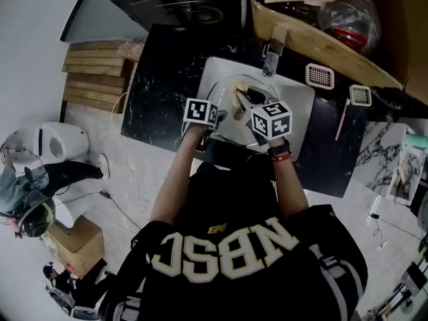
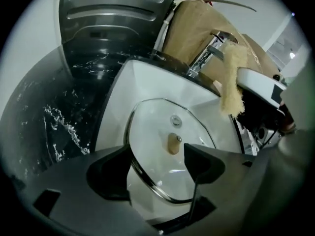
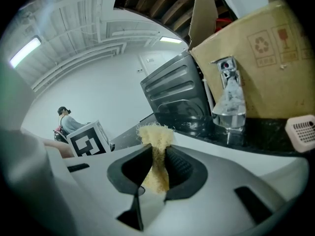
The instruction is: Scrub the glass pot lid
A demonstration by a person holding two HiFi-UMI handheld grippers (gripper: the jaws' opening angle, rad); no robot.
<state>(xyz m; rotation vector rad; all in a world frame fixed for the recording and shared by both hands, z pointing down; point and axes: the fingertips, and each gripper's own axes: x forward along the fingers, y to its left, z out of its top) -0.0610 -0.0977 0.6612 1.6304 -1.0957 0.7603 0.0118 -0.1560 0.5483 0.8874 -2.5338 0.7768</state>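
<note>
Clenching: the right tool (image 3: 156, 154) is closed tight on a yellow scrubber (image 3: 155, 134); the scrubber's frayed top sticks up past the jaws.
Left tool (image 2: 158, 154): released, with its jaws wide apart and nothing pressed between the pads. It points steeply down at the lid.
Lid (image 2: 157, 124): glass with a metal rim, lying in the sink. Its near rim runs below the gap between the left tool's jaws; whether a jaw touches it cannot be told.
Knob (image 2: 173, 143): tan, at the middle of the lid, on the side facing the left tool.
Tools side by side: in the head view both are over the sink, the right tool just right of the left. Its scrubber is above the lid's far right part, not on the glass.
Sink (image 2: 140, 82): white, set into the desk.
Desk (image 2: 74, 102): black with white veins, around the sink.
Faucet (image 3: 229, 97): chrome, at the sink's far edge.
Box (image 3: 268, 58): cardboard, just behind the faucet.
Panel (image 2: 113, 9): grey and ribbed, beyond the desk's far left.
</note>
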